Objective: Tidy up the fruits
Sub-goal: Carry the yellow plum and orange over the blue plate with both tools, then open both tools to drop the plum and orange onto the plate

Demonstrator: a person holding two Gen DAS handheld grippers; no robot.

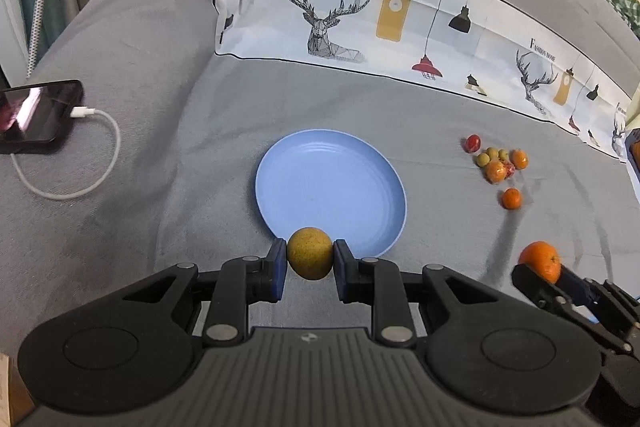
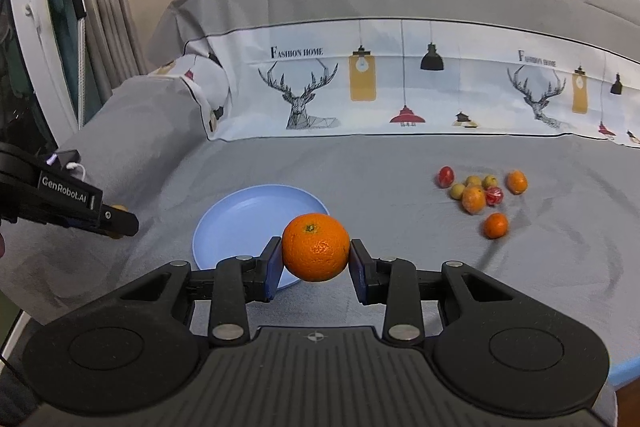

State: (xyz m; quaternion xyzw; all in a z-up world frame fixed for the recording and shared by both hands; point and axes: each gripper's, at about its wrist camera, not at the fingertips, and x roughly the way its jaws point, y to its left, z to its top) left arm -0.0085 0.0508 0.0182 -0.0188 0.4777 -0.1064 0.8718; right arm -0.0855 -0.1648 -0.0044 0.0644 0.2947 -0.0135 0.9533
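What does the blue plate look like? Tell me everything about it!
The plate is round, pale blue and smooth, maybe plastic, with faint rings inside and a low raised rim. It lies flat on the grey cloth, and nothing can be seen lying on it. The left gripper holds a yellow fruit at its near edge, and the right gripper holds an orange by its near right side. Whether either fruit touches the plate cannot be told.
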